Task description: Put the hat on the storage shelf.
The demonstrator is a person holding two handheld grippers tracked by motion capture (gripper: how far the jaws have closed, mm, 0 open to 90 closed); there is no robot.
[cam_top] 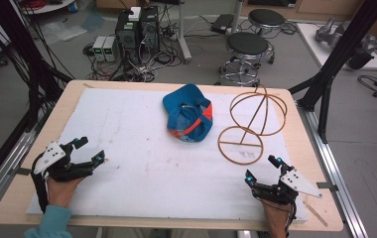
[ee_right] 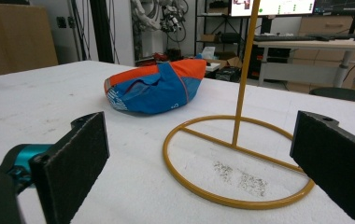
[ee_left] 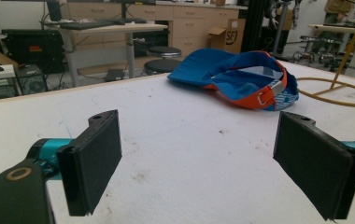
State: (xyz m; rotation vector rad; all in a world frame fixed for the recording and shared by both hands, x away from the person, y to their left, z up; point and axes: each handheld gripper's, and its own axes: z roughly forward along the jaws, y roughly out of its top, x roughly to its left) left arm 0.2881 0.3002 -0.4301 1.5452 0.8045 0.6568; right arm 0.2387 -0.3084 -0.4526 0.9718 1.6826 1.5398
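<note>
A blue and orange cap lies upside down on the white mat, toward the back centre. Just right of it stands a yellow wire stand with a round base ring and hoops on top. My left gripper rests near the front left corner, open and holding nothing. My right gripper sits at the front right, open and empty, just in front of the stand's base. In the left gripper view the cap lies ahead to the right. In the right gripper view the stand's base ring is close ahead, with the cap behind it.
The mat covers a wooden table whose edge shows all round. Beyond the far edge on the floor are two black stools, computer boxes and cables. Black frame posts stand at the right.
</note>
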